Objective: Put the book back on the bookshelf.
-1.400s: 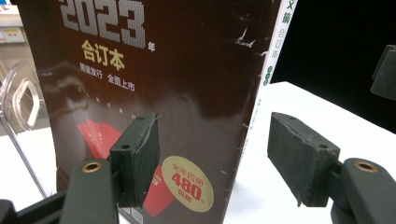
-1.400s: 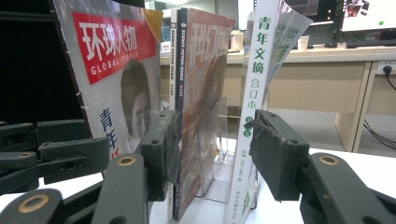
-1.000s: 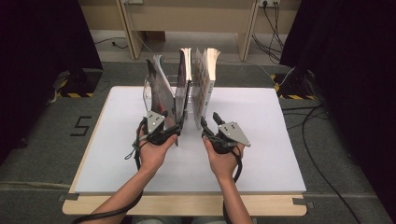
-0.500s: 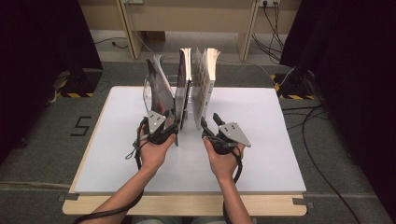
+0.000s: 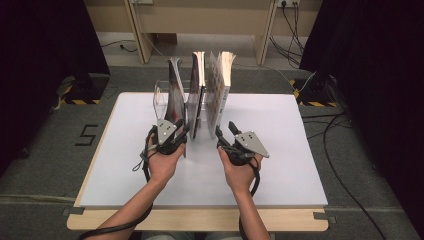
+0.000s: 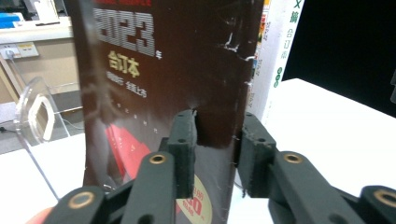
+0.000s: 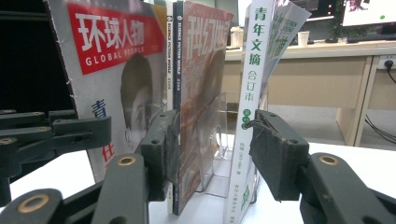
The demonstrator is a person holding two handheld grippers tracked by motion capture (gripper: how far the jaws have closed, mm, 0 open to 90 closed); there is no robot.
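At the front of the white worktop (image 5: 280, 165), magazines stand upright in a clear rack (image 5: 161, 97). The left hand-held gripper (image 5: 181, 134) has just been closing around the dark magazine (image 6: 177, 70), seemingly gripping its edge. The right hand-held gripper (image 5: 225, 129) waits open beside the green-spined volume (image 7: 250, 116). Next probably comes pulling straight out. Dark curtains surround the room.

The dark book (image 6: 177, 70) reads "2023", the magazine (image 7: 116, 70) "GLOBAL PEOPLE", a spine (image 7: 169, 60) "SCIENCE FICTION WORLD", the floor marking (image 5: 88, 135) "5".
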